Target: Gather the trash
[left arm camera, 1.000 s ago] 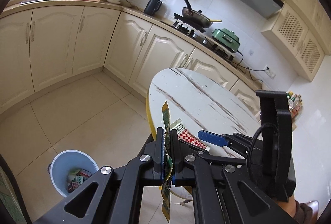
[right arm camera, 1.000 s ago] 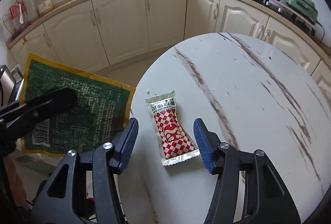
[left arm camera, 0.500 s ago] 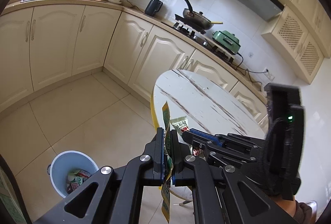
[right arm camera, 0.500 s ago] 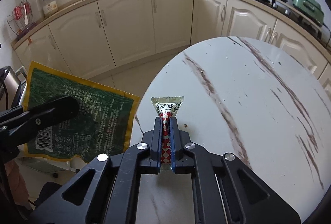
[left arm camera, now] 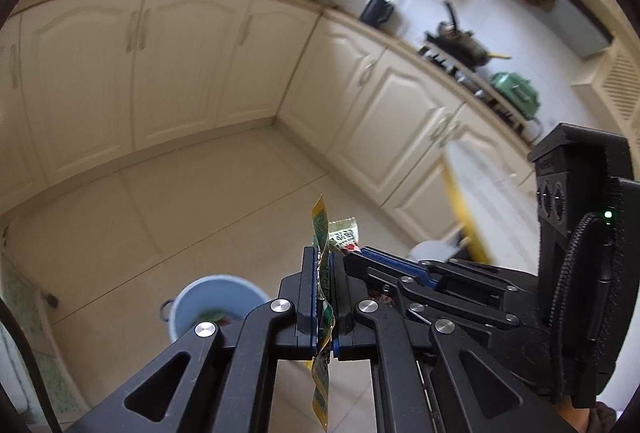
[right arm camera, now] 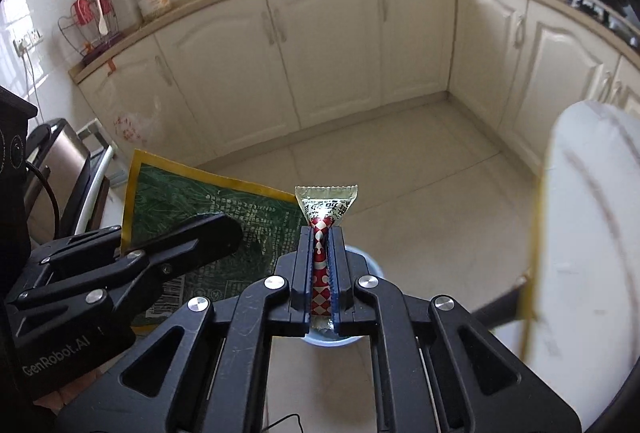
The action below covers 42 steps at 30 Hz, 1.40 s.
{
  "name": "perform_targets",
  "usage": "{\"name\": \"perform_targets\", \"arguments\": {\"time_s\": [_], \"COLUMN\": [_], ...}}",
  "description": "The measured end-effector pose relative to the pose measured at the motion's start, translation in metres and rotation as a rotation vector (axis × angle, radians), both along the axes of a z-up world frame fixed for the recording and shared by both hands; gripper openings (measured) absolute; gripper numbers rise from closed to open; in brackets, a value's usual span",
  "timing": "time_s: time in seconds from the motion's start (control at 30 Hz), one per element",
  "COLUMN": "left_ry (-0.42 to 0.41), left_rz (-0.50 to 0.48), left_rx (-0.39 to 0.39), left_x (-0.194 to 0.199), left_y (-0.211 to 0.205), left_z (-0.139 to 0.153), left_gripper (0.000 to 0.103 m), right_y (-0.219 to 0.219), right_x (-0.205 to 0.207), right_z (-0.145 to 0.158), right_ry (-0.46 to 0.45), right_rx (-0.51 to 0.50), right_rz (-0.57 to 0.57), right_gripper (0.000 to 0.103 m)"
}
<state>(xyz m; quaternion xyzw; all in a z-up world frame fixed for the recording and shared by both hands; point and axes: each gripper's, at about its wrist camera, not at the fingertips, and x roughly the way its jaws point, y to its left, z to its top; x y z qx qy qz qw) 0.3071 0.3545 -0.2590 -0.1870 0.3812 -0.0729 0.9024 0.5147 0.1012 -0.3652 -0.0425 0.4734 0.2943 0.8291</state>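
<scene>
Wrappers ride pinched in both grippers above a pale blue bin (left arm camera: 218, 303) on the kitchen floor

Left wrist view: the left gripper (left arm camera: 324, 297) is clamped tight on a green-and-yellow wrapper (left arm camera: 322, 373), seen edge-on, which sticks up past the fingertips and droops below them. Thin and floppy, the film looks near weightless and likely slippery, so a bite well inside its edge seems safest. The bin stands on the floor just left of the gripper and below it, with scraps already inside. The right gripper (left arm camera: 354, 251) reaches in from the right, a small sachet's top (left arm camera: 344, 233) showing at its tip

Right wrist view: the right gripper (right arm camera: 322, 269) is closed on a red-and-white checked sachet (right arm camera: 322, 273), held about mid-length, its crimped top fanning above the pads. Soft and light, it crumples where squeezed; the flat sealed ends probably offer the surest hold. The bin (right arm camera: 370, 265) lies directly beneath, mostly hidden behind the fingers. The green wrapper (right arm camera: 180, 201) hangs broadside to the left in the left gripper (right arm camera: 222, 233). A white round table (right arm camera: 592, 233) stands to the bin's right
</scene>
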Motion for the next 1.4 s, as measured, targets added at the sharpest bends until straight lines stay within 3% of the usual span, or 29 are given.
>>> {"name": "perform_targets", "arguments": {"time_s": [0.23,0.47,0.63,0.7,0.77,0.83,0.9,0.97,1.2,1.37,1.4], "left_ry": [0.180,0.318,0.370,0.387,0.395,0.387,0.373,0.353,0.259,0.176,0.158], "left_rz": [0.017,0.027,0.052,0.066,0.075,0.090,0.105,0.117,0.183,0.208,0.218], "left_rx": [0.056,0.044,0.063,0.071,0.071,0.089,0.130,0.160,0.201,0.241,0.251], "left_x": [0.051,0.107,0.150,0.158,0.158,0.153,0.148,0.143,0.101,0.057,0.047], "left_y": [0.006,0.017,0.007,0.004,0.004,0.007,0.004,-0.001,-0.015,-0.033,-0.037], "left_z": [-0.070,-0.145,-0.170,-0.177,-0.185,-0.183,-0.174,-0.162,-0.100,-0.051,-0.042], "left_gripper": [0.001,0.002,0.012,0.028,0.033,0.035,0.047,0.049,0.070,0.073,0.074], "right_y": [0.039,0.046,0.046,0.042,0.039,0.036,0.033,0.035,0.030,0.024,0.024], "right_x": [0.030,0.058,0.067,0.067,0.067,0.064,0.062,0.057,0.031,0.000,-0.007], "right_z": [-0.108,-0.186,-0.220,-0.227,-0.228,-0.225,-0.219,-0.205,-0.127,-0.059,-0.045], "right_ry": [0.183,0.301,0.350,0.351,0.354,0.337,0.324,0.296,0.189,0.101,0.082], "right_rx": [-0.029,-0.036,-0.042,-0.053,-0.066,-0.086,-0.097,-0.117,-0.131,-0.085,-0.075], "right_rz": [0.020,-0.010,-0.038,-0.051,-0.063,-0.072,-0.076,-0.073,-0.099,-0.096,-0.096], "right_gripper": [0.008,0.011,0.022,0.023,0.023,0.037,0.042,0.043,0.063,0.067,0.075]}}
